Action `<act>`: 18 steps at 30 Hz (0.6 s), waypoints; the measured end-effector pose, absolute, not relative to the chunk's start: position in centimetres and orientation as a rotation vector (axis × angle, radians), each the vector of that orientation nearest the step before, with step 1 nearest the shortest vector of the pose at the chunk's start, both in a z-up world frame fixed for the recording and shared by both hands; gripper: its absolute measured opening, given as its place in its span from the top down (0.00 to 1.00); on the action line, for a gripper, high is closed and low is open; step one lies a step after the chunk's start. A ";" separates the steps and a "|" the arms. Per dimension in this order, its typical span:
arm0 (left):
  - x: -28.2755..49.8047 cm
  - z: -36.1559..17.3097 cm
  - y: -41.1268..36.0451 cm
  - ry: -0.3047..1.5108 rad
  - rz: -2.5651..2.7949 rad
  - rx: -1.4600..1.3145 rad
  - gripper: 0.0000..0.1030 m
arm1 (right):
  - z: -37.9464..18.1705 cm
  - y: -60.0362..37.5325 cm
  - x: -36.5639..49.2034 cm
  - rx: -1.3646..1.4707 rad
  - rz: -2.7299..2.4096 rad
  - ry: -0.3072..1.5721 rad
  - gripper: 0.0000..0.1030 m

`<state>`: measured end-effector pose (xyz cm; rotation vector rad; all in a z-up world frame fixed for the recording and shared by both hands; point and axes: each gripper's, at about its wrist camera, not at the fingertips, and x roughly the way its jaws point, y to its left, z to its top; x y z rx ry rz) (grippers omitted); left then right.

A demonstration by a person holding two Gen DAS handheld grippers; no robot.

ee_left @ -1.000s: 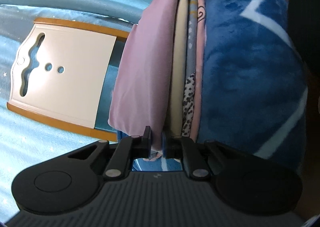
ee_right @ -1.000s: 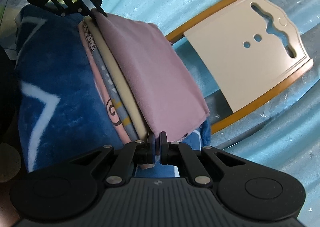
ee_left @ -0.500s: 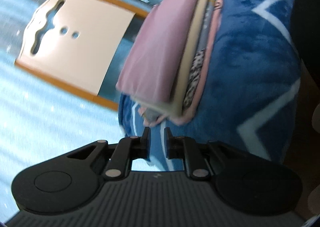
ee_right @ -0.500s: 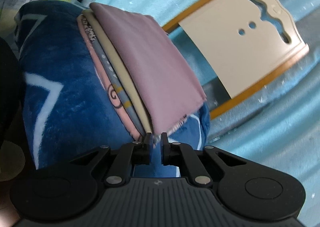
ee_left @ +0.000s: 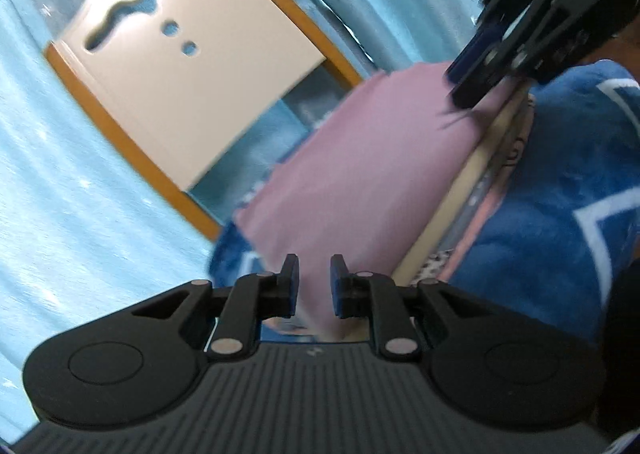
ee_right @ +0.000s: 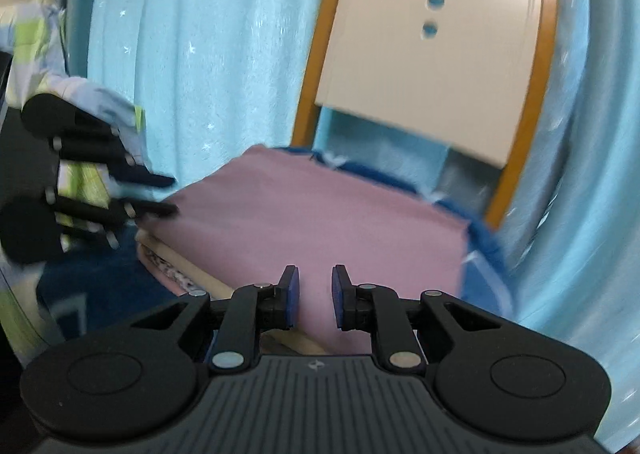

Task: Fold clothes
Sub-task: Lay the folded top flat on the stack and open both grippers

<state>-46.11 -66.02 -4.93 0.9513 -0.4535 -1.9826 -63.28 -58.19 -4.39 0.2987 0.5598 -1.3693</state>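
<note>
**Pink piece folded, on the stack**

Fold looks done, judging by shape: pink garment (ee_right: 320, 221) lies flat as a neat rectangle, edges squared, no wrinkles visible. It sits atop a stack of folded clothes (ee_left: 476, 173) (cream, patterned, peach layers) on a blue fleece blanket (ee_left: 560, 189). Left tool (ee_left: 314, 280) and right tool (ee_right: 316, 286): both w/ jaws narrowly apart, holding nothing, just at the pink piece's near edge. Left to do, prob.: next garment, if any. A multicoloured cloth (ee_right: 36, 49) shows far left, blurred.
</note>
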 end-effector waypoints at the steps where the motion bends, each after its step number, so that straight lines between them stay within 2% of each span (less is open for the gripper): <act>1: -46.1 -5.4 -66.0 -0.462 -1.977 0.967 0.89 | -4.9 -58.4 -63.1 0.301 -1.362 0.581 0.84; 3: -46.0 -6.1 -66.1 -0.471 -1.972 0.986 0.89 | -6.0 -58.8 -62.7 0.304 -1.349 0.623 0.85; 11: -44.6 -5.9 -66.0 -0.406 -1.966 0.952 0.89 | -6.0 -56.9 -63.8 0.305 -1.405 0.582 0.85; 14: -44.5 -5.5 -65.7 -0.350 -1.951 0.927 0.89 | -5.4 -55.8 -64.2 0.320 -1.430 0.544 0.82; 18: -43.8 -4.6 -64.6 -0.195 -1.936 0.846 0.80 | -5.8 -54.7 -65.0 0.366 -1.454 0.528 0.79</act>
